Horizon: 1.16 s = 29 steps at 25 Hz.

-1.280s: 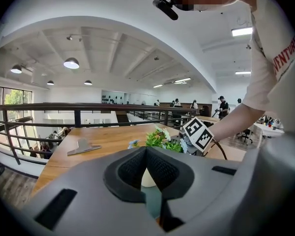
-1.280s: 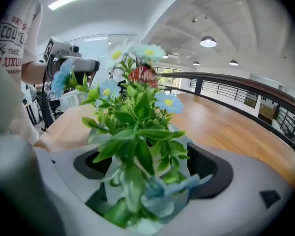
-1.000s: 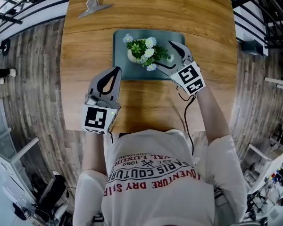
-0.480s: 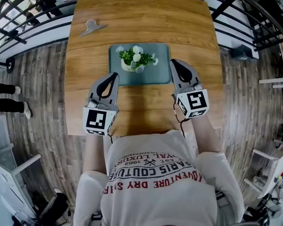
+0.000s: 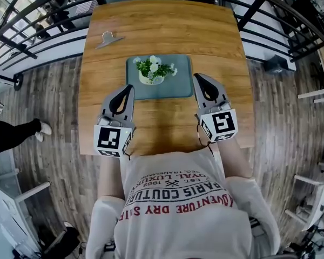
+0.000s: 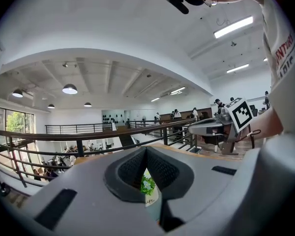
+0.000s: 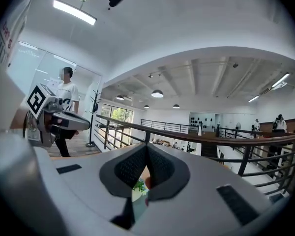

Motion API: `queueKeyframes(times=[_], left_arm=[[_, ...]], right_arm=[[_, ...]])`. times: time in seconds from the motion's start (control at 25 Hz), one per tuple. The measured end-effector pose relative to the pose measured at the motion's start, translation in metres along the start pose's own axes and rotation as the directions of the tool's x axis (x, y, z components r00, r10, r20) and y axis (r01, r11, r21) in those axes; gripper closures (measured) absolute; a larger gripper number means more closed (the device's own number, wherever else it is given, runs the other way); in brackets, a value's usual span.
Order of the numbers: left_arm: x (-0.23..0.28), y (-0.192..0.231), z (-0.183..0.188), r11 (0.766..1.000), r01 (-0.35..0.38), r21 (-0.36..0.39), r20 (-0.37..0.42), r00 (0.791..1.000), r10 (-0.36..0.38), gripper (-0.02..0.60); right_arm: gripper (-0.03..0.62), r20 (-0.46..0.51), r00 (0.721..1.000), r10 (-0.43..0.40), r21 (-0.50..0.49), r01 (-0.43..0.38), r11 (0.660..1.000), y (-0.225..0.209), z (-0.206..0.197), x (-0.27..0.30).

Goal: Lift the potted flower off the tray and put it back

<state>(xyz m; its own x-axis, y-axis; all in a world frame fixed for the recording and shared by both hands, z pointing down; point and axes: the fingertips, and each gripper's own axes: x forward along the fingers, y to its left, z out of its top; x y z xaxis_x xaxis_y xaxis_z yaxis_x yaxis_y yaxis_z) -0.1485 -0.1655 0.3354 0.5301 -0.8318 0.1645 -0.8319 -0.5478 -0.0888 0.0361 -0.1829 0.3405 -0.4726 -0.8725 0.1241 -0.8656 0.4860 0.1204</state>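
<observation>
The potted flower point(image 5: 153, 69), white blooms and green leaves in a small cream pot, stands upright on the left half of the grey-green tray point(image 5: 181, 85) on the wooden table point(image 5: 162, 26). My left gripper point(image 5: 131, 87) is shut and empty, its tip just short of the tray's near left corner. My right gripper point(image 5: 195, 76) is also shut with nothing held, its tip beside the tray's right edge. Both are held above the table, pointing roughly level. A sliver of the flower point(image 6: 147, 185) shows below the closed jaws in the left gripper view, and likewise the flower point(image 7: 137, 185) in the right gripper view.
A metal binder clip point(image 5: 109, 38) lies at the table's far left. Black railings point(image 5: 38, 31) run behind the table. A person's legs point(image 5: 16, 134) stand on the wood floor at the left. Another person point(image 7: 66, 97) shows far off in the right gripper view.
The right gripper, open beside the flower on the tray a second ago, has shut empty and drawn back and up off the tray. The left gripper has risen a little. The flower stays put.
</observation>
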Motion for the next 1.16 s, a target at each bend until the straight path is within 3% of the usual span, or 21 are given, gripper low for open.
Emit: queueKeyframes(times=[0.4, 0.64, 1.16], left_arm=[[-0.009, -0.008, 0.007, 1.0, -0.015, 0.003, 0.008, 1.0, 0.015, 0.569], [-0.008, -0.011, 0.007, 1.0, -0.024, 0.0, -0.006, 1.0, 0.024, 0.569], [-0.005, -0.014, 0.004, 1.0, -0.03, 0.002, -0.026, 0.999, 0.03, 0.569]], right_arm=[[0.568, 0.038, 0.997, 0.065, 0.01, -0.066, 0.998, 0.012, 0.011, -0.008], [0.568, 0.053, 0.998, 0.036, 0.068, -0.039, 0.997, 0.004, 0.01, -0.013], [0.568, 0.048, 0.997, 0.057, 0.05, -0.059, 0.997, 0.006, 0.011, -0.009]])
